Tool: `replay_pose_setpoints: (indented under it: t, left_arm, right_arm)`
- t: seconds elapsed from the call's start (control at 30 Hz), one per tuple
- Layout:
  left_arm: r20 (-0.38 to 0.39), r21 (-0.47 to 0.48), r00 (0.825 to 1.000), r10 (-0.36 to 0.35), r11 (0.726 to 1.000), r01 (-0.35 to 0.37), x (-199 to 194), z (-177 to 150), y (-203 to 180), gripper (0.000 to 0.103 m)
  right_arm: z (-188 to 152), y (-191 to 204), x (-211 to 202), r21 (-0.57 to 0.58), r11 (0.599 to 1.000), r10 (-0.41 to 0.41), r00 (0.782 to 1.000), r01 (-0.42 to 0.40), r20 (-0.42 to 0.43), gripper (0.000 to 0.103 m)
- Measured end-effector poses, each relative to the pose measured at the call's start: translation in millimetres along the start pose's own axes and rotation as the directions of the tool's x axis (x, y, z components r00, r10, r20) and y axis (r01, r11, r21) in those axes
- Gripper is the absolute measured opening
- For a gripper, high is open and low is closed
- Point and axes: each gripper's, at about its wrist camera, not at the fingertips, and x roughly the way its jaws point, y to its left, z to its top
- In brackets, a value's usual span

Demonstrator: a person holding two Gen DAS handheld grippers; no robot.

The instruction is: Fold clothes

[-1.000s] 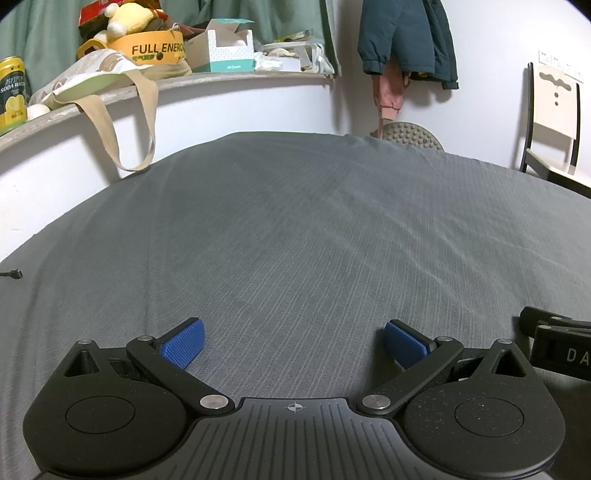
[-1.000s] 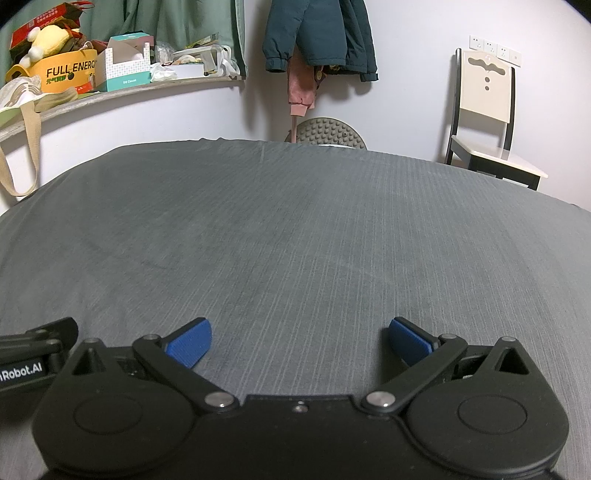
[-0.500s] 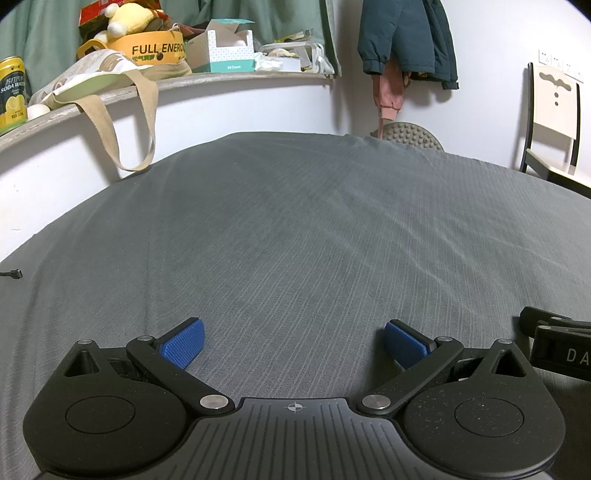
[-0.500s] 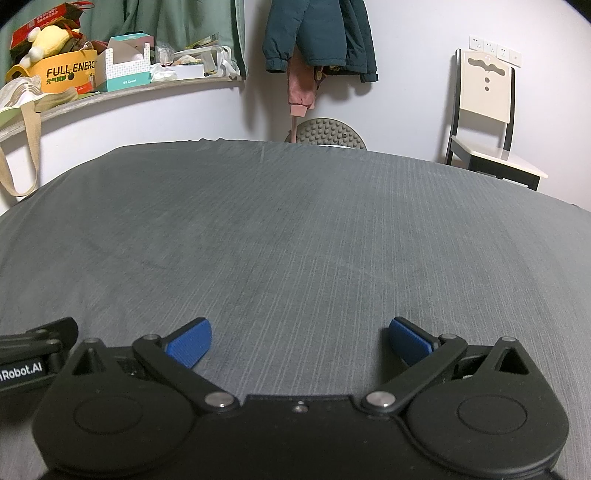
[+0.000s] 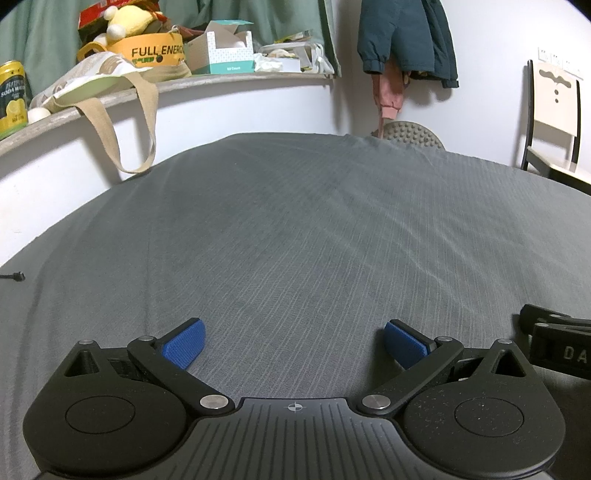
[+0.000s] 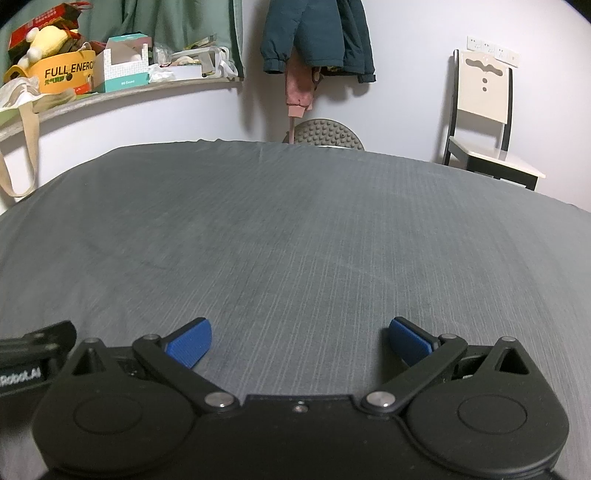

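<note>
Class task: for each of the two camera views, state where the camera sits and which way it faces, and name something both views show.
Left wrist: sits behind the left gripper, low over the grey bedsheet, facing the shelf and hanging coat; its open blue pads show.
Right wrist: sits behind the right gripper, facing the same way, pads open.
Shared: bedsheet, coat, chair.

No visible change since earlier.

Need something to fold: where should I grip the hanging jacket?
Probably the gathered cuff of the jacket, reached from below and in front: it hangs free at the lower left, and the wall is right behind.
</note>
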Motion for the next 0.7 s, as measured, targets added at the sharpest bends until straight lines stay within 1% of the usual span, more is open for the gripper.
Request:
replay_pose_setpoints:
  t: [0.07, 0.17, 0.23, 0.27, 0.3, 0.33, 0.37, 0.4, 0.47, 0.53, 0.57, 0.6, 0.63, 0.67, 0.7]
  left_arm:
    - [-0.004, 0.008, 1.0, 0.006, 1.0, -0.006, -5, -1, 2, 0.103]
    - [-0.004, -0.016, 0.999, 0.048, 0.999, -0.048, -21, -4, 10, 0.103]
    - [0.03, -0.043, 0.997, 0.073, 0.997, -0.072, -42, -5, 21, 0.103]
    - [0.06, -0.047, 0.994, 0.09, 0.995, -0.087, -56, -4, 28, 0.103]
    - [0.09, -0.045, 0.99, 0.112, 0.993, -0.108, -70, -4, 34, 0.103]
    - [0.124, -0.032, 0.982, 0.143, 0.99, -0.14, -86, -3, 40, 0.103]
    - [0.158, -0.016, 0.971, 0.178, 0.984, -0.178, -103, -3, 46, 0.103]
    - [0.192, -0.003, 0.957, 0.217, 0.975, -0.22, -120, -4, 53, 0.103]
    - [0.225, 0.005, 0.928, 0.296, 0.952, -0.305, -147, -5, 67, 0.103]
    - [0.219, -0.006, 0.9, 0.378, 0.922, -0.386, -170, -10, 83, 0.103]
    - [0.203, -0.017, 0.885, 0.419, 0.905, -0.425, -179, -14, 90, 0.103]
    - [0.179, -0.039, 0.866, 0.467, 0.883, -0.468, -185, -19, 97, 0.103]
    - [0.15, -0.065, 0.842, 0.518, 0.855, -0.514, -189, -23, 106, 0.103]
    - [0.117, -0.094, 0.814, 0.57, 0.822, -0.562, -191, -27, 113, 0.103]
    - [0.072, -0.113, 0.782, 0.619, 0.784, -0.61, -190, -31, 119, 0.103]
  right_arm:
    - [1, -1, 0, -0.006, 1.0, 0.004, 1.0, -0.004, -0.003, 0.103]
    - [4, -2, -2, -0.056, 0.998, 0.019, 1.0, -0.019, -0.005, 0.103]
    - [3, -9, -10, -0.07, 0.996, 0.049, 0.998, -0.047, 0.04, 0.103]
    - [3, -16, -15, -0.056, 0.996, 0.079, 0.994, -0.075, 0.072, 0.103]
    - [4, -27, -22, -0.021, 0.991, 0.132, 0.986, -0.131, 0.104, 0.103]
    - [5, -39, -29, 0.018, 0.98, 0.194, 0.972, -0.198, 0.13, 0.103]
    - [8, -51, -35, 0.049, 0.963, 0.256, 0.956, -0.265, 0.145, 0.103]
    - [10, -61, -42, 0.053, 0.946, 0.309, 0.941, -0.319, 0.137, 0.103]
    - [14, -76, -55, 0.009, 0.921, 0.387, 0.916, -0.39, 0.105, 0.103]
    - [16, -92, -68, -0.035, 0.893, 0.45, 0.89, -0.448, 0.081, 0.103]
    - [15, -98, -74, -0.063, 0.889, 0.459, 0.884, -0.454, 0.091, 0.103]
    - [13, -105, -81, -0.091, 0.883, 0.468, 0.878, -0.46, 0.101, 0.103]
    - [11, -111, -87, -0.12, 0.877, 0.477, 0.872, -0.465, 0.11, 0.103]
    - [9, -117, -92, -0.126, 0.875, 0.481, 0.869, -0.468, 0.113, 0.103]
    - [7, -121, -94, -0.101, 0.878, 0.478, 0.872, -0.468, 0.108, 0.103]
